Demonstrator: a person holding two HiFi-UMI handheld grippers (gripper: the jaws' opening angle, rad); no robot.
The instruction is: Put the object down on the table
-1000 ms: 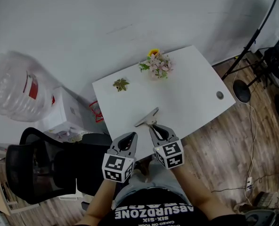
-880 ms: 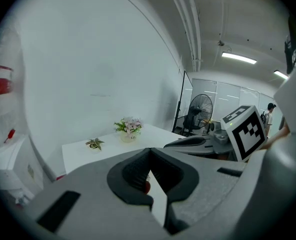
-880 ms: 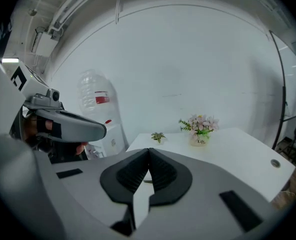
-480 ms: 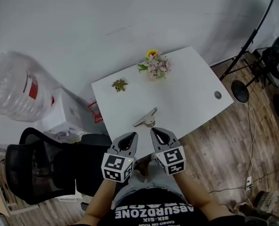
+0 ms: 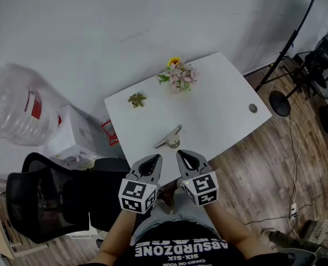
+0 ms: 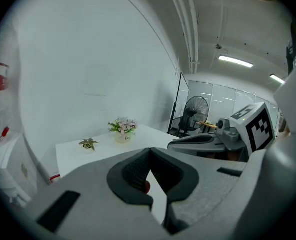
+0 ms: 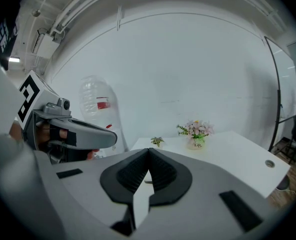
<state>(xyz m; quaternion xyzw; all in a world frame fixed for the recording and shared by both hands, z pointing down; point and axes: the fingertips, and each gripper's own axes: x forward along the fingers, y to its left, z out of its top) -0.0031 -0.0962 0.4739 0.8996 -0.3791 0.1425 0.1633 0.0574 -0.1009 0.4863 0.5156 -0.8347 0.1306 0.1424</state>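
A grey metal tool with a flat blade lies on the white table, near its front edge, with nothing touching it. My right gripper hovers just short of that edge, a little back from the tool, with its jaws shut and empty. My left gripper is beside it, off the table's front left, also shut with nothing between its pads. Each gripper shows in the other's view: the right gripper and the left gripper.
A pot of pink flowers and a small leafy plant stand at the table's far side, a round grommet at its right. A black office chair, a large water bottle, a white box and a light stand surround the table.
My right gripper has drawn back from the tool toward the person, leaving it lying on the table. The left gripper has stayed put.
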